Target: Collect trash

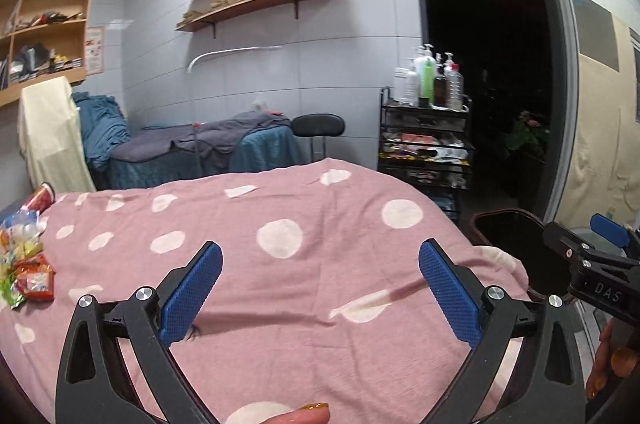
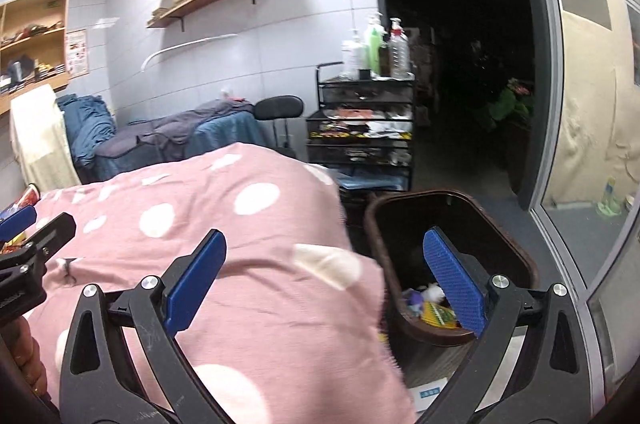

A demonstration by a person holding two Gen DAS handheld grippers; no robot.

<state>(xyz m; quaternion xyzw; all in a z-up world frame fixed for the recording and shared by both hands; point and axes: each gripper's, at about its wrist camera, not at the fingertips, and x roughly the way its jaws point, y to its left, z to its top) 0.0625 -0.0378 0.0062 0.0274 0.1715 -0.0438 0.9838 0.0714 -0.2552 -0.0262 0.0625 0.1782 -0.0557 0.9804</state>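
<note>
A pile of colourful snack wrappers (image 1: 26, 266) and a red paper cup (image 1: 40, 198) lie at the left end of the pink polka-dot bed cover (image 1: 280, 264). My left gripper (image 1: 320, 264) is open and empty above the middle of the cover, well right of the pile. A dark brown trash bin (image 2: 452, 264) stands on the floor right of the bed, with several wrappers (image 2: 430, 308) inside. My right gripper (image 2: 324, 256) is open and empty, its right finger over the bin's mouth. The right gripper also shows in the left wrist view (image 1: 592, 244).
A black wire cart (image 1: 426, 148) with bottles on top stands behind the bed by a dark doorway. A second bed with blue and grey covers (image 1: 200, 152) and a black stool (image 1: 318, 126) lie farther back. A glass partition (image 2: 580, 144) runs along the right.
</note>
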